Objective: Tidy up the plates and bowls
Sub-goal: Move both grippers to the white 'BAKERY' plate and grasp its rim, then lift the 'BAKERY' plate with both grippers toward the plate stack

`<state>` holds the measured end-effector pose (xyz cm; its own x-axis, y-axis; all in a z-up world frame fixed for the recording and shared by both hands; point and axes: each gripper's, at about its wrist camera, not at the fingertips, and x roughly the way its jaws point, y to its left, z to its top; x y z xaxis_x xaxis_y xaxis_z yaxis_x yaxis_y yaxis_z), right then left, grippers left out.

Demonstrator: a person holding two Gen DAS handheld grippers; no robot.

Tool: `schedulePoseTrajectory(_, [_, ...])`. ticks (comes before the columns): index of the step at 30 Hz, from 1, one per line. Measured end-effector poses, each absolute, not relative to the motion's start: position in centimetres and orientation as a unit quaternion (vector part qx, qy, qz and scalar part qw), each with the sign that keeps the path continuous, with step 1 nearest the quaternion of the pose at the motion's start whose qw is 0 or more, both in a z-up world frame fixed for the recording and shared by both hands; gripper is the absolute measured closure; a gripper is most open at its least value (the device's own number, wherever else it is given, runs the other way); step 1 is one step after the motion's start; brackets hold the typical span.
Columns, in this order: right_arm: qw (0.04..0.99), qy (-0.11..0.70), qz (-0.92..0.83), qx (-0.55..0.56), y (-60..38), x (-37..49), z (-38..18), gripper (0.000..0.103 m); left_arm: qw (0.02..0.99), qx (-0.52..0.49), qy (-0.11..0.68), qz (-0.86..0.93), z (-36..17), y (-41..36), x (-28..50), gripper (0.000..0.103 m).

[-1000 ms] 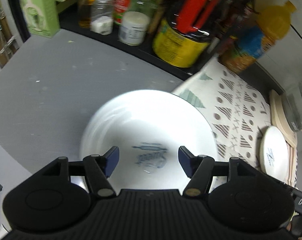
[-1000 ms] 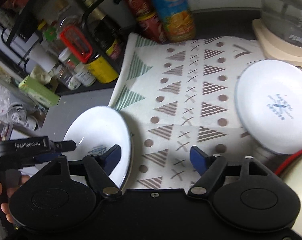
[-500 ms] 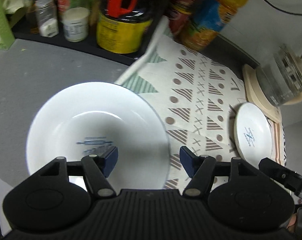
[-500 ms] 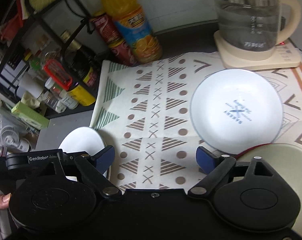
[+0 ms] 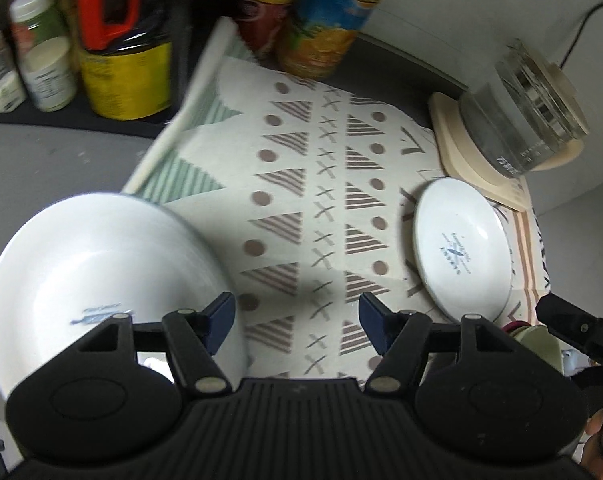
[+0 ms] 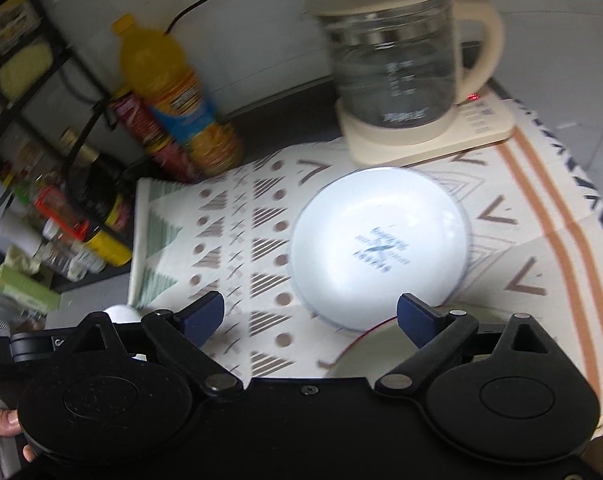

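A white bowl (image 5: 101,264) with a blue print sits at the left edge of the patterned mat (image 5: 301,200). My left gripper (image 5: 297,316) is open and empty, its left finger over the bowl's right rim. A white plate (image 5: 461,248) with a blue print lies on the mat at the right; it also shows in the right wrist view (image 6: 381,244). My right gripper (image 6: 309,314) is open and empty, just in front of that plate. A cream dish with a red rim (image 6: 373,356) lies under the right finger, partly hidden.
A glass kettle (image 6: 397,56) on a cream base stands behind the plate. An orange juice bottle (image 6: 177,96), red cans and a rack of jars and bottles (image 5: 101,48) line the back left. Grey counter (image 5: 41,160) lies left of the mat.
My left gripper has swung right, off the bowl's middle, so the bowl now lies at its left. My right gripper has moved right and up towards the plate and kettle.
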<state>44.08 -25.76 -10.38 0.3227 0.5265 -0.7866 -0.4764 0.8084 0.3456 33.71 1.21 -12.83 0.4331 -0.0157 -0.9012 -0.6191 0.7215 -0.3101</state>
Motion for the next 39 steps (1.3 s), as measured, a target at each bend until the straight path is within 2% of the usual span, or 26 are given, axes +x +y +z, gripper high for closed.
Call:
schedulePoseTrajectory(15, [0.83,0.514,0.214,0.032,-28.2,48.4,-12.3,0.012,0.78,-0.343,0.508,0.125,-15.3,0.0,40.8,0.037])
schedulePoseTrajectory(24, [0.821,0.539,0.18,0.048,-28.3,51.0,-14.3,0.023,0.768,-0.369,0.513,0.105,-17.4,0.4,44.0,0.041])
schedulePoseTrajectory(28, [0.81,0.559,0.169,0.062,-28.5,52.3,-15.7,0.039,0.76,-0.383,0.516,0.097,-18.5,0.4,45.5,0.049])
schedulePoseTrajectory(32, [0.797,0.58,0.149,0.076,-28.9,53.8,-17.4,0.055,0.754,-0.385,0.526,0.089,-19.6,-0.2,46.8,0.063])
schedulePoseTrajectory(35, [0.785,0.596,0.136,0.097,-29.3,54.8,-18.5,0.065,0.75,-0.386,0.529,0.088,-20.3,-0.5,47.5,0.069])
schedulePoseTrajectory(39, [0.776,0.608,0.129,0.107,-29.5,55.5,-19.5,0.071,0.744,-0.391,0.534,0.09,-21.1,-1.0,48.1,0.076])
